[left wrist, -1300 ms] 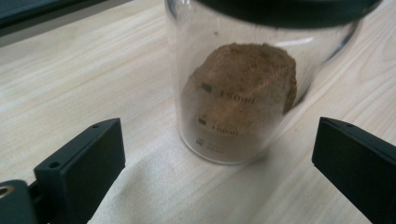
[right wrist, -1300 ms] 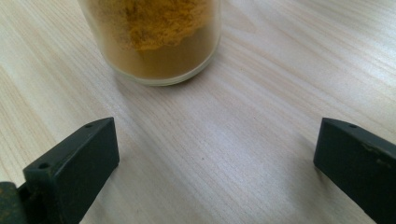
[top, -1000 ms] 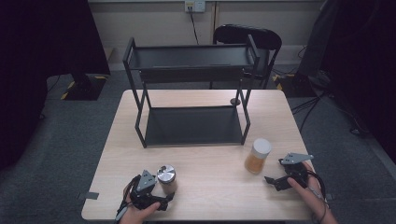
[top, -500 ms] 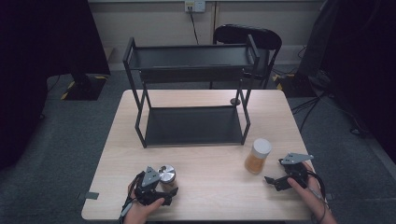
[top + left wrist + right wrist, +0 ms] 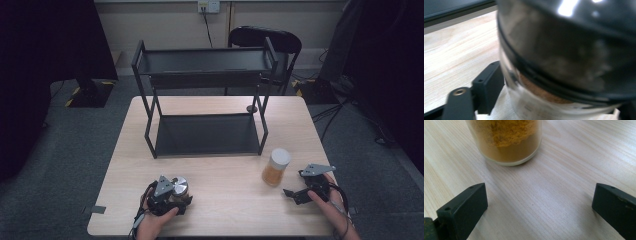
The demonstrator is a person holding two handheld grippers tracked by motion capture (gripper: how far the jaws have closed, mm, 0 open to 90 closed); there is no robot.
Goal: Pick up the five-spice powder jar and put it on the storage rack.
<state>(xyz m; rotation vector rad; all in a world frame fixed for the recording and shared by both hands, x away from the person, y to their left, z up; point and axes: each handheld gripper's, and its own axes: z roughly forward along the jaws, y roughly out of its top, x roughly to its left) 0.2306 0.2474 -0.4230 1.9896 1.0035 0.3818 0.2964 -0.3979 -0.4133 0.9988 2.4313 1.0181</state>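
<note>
Wooden table (image 5: 225,200): black rack (image 5: 207,135), two jars (image 5: 276,167).

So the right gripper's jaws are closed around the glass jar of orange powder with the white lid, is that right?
Not quite: the right gripper is open, and the glass jar of orange powder stands apart, ahead of its jaws. The right gripper view shows it.

The rack (image 5: 206,100) is taking up the upper middle of the table (image 5: 225,210). Its low shelf is lying open at the front, with thin posts standing at both sides. Bare wood is stretching across the lower middle, between the dark jar (image 5: 178,186) at lower left and the yellow jar (image 5: 276,167) at lower right. A chair (image 5: 267,40) is standing behind the rack.
</note>
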